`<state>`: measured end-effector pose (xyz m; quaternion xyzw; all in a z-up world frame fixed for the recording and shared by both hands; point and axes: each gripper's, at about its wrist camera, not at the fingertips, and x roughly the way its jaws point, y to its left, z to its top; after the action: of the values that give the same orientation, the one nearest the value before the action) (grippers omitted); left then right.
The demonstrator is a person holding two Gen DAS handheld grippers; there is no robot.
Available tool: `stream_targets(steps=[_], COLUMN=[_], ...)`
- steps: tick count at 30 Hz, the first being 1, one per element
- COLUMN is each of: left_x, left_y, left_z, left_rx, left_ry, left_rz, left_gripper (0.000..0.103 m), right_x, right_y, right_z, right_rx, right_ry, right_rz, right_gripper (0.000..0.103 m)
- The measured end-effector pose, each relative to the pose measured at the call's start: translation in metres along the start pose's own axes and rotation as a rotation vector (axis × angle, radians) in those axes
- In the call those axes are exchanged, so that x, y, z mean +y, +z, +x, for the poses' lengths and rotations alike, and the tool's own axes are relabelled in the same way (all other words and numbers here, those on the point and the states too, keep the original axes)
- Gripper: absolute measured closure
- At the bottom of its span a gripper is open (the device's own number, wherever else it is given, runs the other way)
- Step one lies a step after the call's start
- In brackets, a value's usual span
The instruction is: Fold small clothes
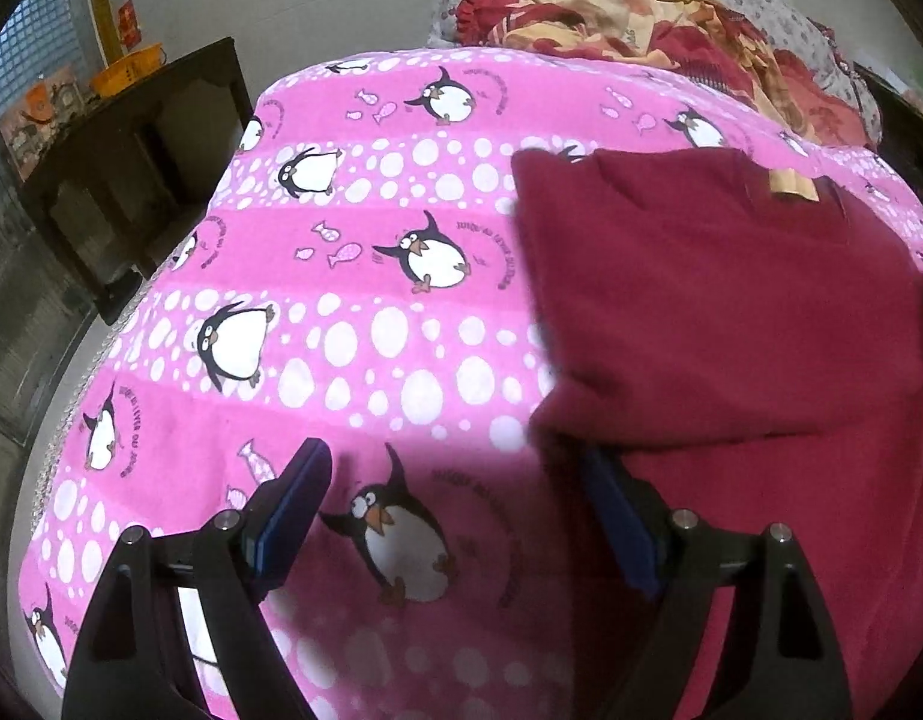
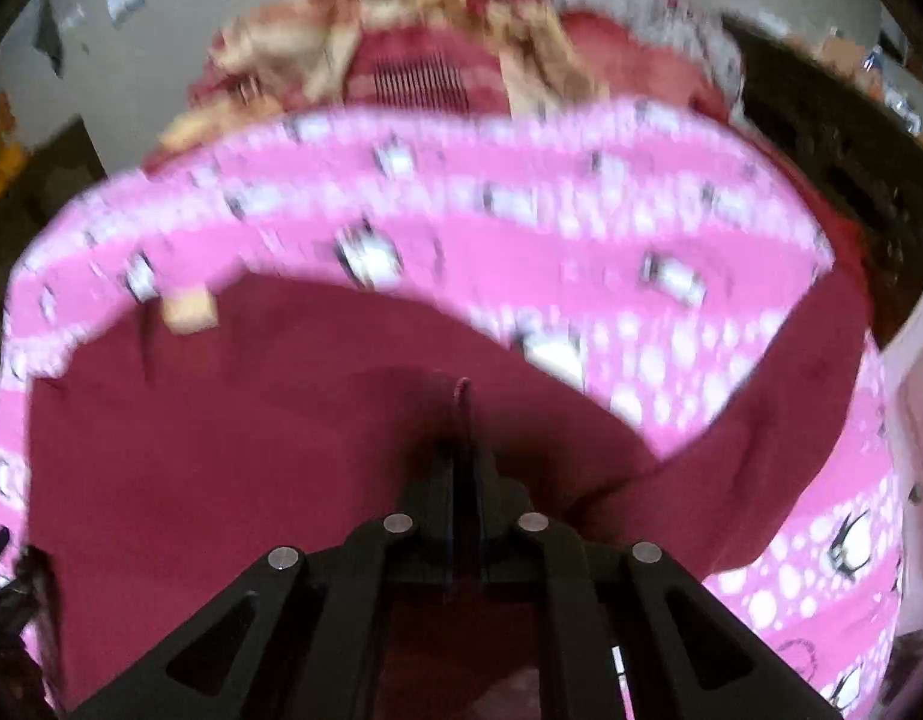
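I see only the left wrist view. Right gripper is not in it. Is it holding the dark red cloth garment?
Observer: Yes. The right gripper is shut on a pinched fold of the dark red cloth garment.
Operator: Is the garment lifted there?
Observer: A small ridge of fabric stands up between the fingers; the rest lies on the pink penguin-print blanket.
Operator: What is at the garment's far edge?
Observer: A tan patch or label, blurred, at its upper left corner.
Operator: And my left gripper?
Observer: The right wrist view does not show it.
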<state>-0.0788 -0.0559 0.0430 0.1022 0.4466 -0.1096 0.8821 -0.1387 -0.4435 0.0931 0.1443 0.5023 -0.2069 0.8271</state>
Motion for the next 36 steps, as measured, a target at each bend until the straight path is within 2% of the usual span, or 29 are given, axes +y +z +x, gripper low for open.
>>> stream_targets(steps=[1,2,3,4,5,7,8,11,12,14,15,19,20,22,24,28,30,33,36], left_x=[0.002,0.006,0.009,0.012,0.014,0.018,0.018,0.013,0.010,0.007,0.008,0.023,0.025,0.030,0.033,0.034,0.033,0.031,0.023], left_y=[0.000,0.001,0.002,0.003,0.004,0.010,0.012,0.019,0.020,0.018,0.016,0.012,0.012,0.013,0.014,0.017,0.020,0.024,0.031], left_z=[-0.004,-0.009,-0.013,-0.018,-0.021,-0.023,-0.022,-0.011,-0.006,0.005,0.009,0.019,0.021,0.025,0.028,0.026,0.021,0.009,0.001], left_rx=[-0.001,-0.006,-0.013,-0.025,-0.034,-0.049,-0.050,-0.029,-0.017,0.012,0.025,0.046,0.048,0.056,0.064,0.058,0.044,0.010,-0.013], left_ry=[-0.008,-0.018,-0.022,-0.023,-0.022,-0.034,-0.042,-0.062,-0.068,-0.050,-0.045,-0.064,-0.065,-0.059,-0.050,-0.056,-0.052,-0.061,-0.071], left_rz=[-0.006,-0.015,-0.022,-0.031,-0.039,-0.063,-0.074,-0.085,-0.079,-0.073,-0.078,-0.144,-0.153,-0.169,-0.174,-0.175,-0.168,-0.168,-0.156], left_gripper=[0.019,0.019,0.019,0.019,0.019,0.019,0.019,0.019,0.019,0.019,0.019,0.012,0.012,0.012,0.012,0.012,0.012,0.012,0.012], right_x=[0.004,0.009,0.015,0.029,0.041,0.075,0.100,0.164,0.181,0.217,0.234,0.281,0.294,0.312,0.318,0.305,0.284,0.240,0.195], right_y=[0.000,0.001,0.002,0.004,0.005,0.005,0.006,0.004,0.004,0.003,0.005,0.003,0.003,0.005,0.010,0.012,0.011,-0.003,-0.015], right_z=[-0.005,-0.011,-0.019,-0.030,-0.037,-0.044,-0.043,-0.032,-0.027,-0.010,0.002,0.041,0.051,0.059,0.061,0.047,0.034,0.015,0.004], right_rx=[-0.011,-0.036,-0.062,-0.102,-0.129,-0.146,-0.127,-0.108,-0.112,-0.089,-0.059,0.029,0.035,-0.014,-0.039,-0.018,-0.029,-0.010,0.015], right_ry=[0.008,0.020,0.030,0.047,0.068,0.150,0.211,0.316,0.336,0.375,0.403,0.443,0.427,0.374,0.356,0.393,0.366,0.316,0.287], right_rz=[-0.002,-0.010,-0.023,-0.053,-0.077,-0.159,-0.223,-0.336,-0.363,-0.425,-0.448,-0.517,-0.539,-0.557,-0.563,-0.524,-0.524,-0.474,-0.404], right_gripper=[0.088,0.074,0.063,0.044,0.034,0.033,0.033,0.035,0.038,0.052,0.054,0.059,0.060,0.059,0.058,0.058,0.057,0.045,0.043])
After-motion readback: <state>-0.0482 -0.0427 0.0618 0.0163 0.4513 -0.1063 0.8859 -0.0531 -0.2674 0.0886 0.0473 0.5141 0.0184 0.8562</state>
